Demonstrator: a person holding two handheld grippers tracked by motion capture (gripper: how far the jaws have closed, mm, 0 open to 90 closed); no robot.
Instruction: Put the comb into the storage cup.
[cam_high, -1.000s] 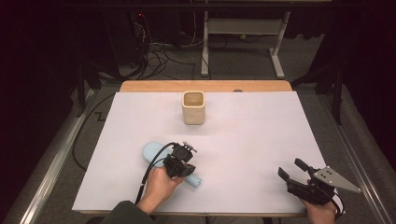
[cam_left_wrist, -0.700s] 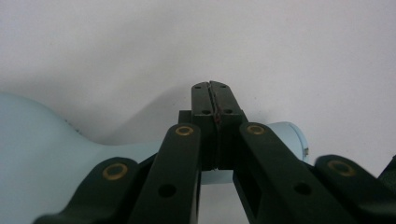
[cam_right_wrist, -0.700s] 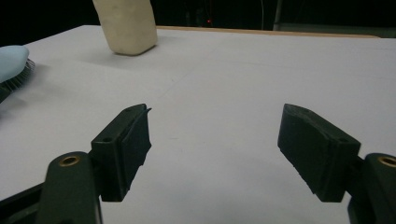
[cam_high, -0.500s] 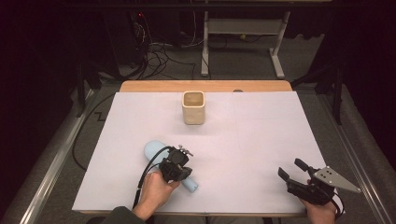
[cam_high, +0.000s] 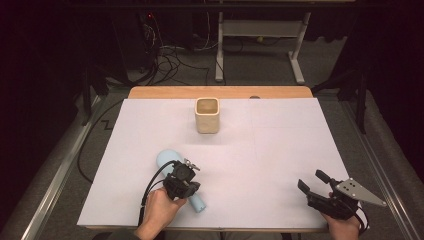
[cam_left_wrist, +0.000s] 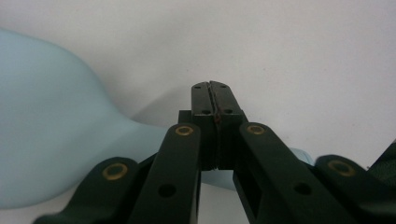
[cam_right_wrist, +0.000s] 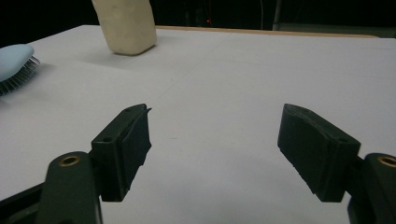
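So the hairbrush (cam_high: 170, 165) is pale blue with a broad rounded head and a slim handle. It's lying flat, bristles down, on the white table (cam_high: 280, 150), well in front of the cream cup (cam_high: 207, 115), with its handle pointing toward the near edge.

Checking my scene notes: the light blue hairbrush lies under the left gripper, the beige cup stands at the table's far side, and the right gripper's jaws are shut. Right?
Not quite: the right gripper has its jaws open, apart with nothing between them, as the right gripper view shows. The rest holds.
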